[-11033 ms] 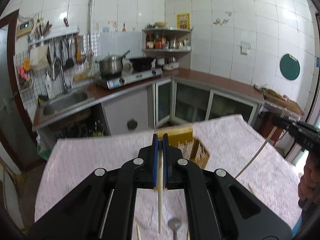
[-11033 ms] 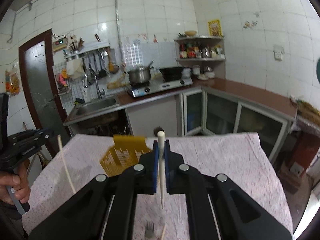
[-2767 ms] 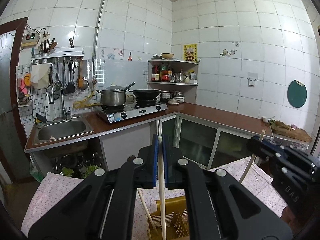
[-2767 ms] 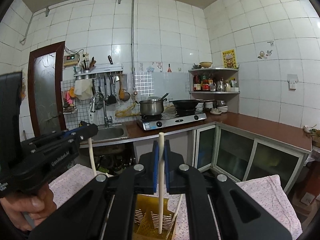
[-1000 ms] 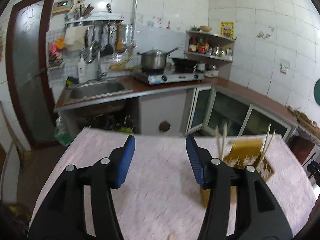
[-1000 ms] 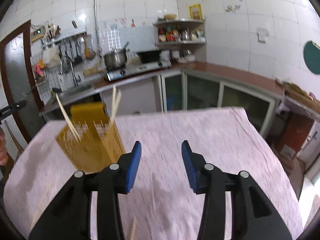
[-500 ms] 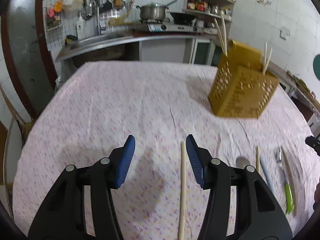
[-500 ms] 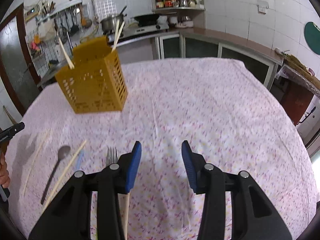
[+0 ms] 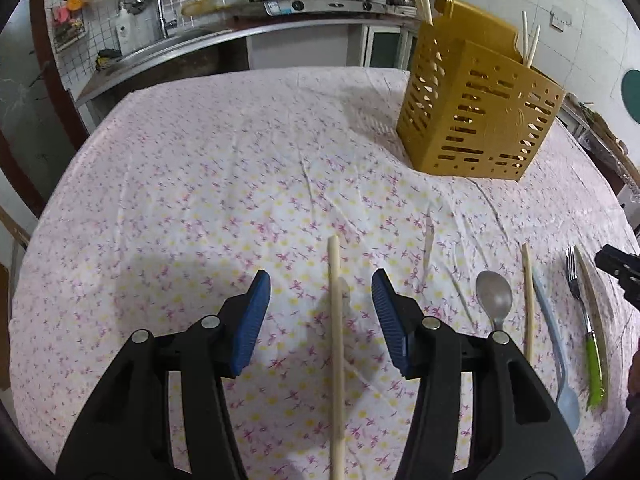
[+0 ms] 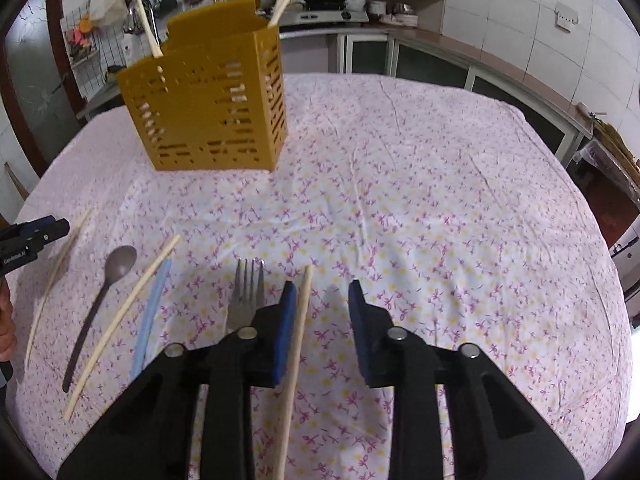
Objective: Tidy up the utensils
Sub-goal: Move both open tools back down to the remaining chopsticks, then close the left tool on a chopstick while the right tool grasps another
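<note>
A yellow slotted utensil holder [image 9: 476, 112] stands on the flowered tablecloth [image 9: 224, 168] with several chopsticks in it; it also shows in the right wrist view [image 10: 208, 100]. My left gripper [image 9: 320, 284] is open, low over a chopstick [image 9: 336, 344] lying between its fingers. My right gripper [image 10: 322, 294] is open over another chopstick [image 10: 296, 344], which lies close to the left finger. A spoon [image 10: 102, 296], a loose chopstick [image 10: 124, 320], a pale blue utensil [image 10: 150, 316] and a fork [image 10: 246, 296] lie between the two grippers.
The table edge curves close on all sides. A kitchen counter with sink and stove [image 9: 276, 4] stands behind. The left gripper's tip [image 10: 32, 234] shows at the left edge of the right wrist view.
Both grippers opened after holding chopsticks above the holder, then dropped to the table. Each now straddles a chopstick lying on the cloth.
</note>
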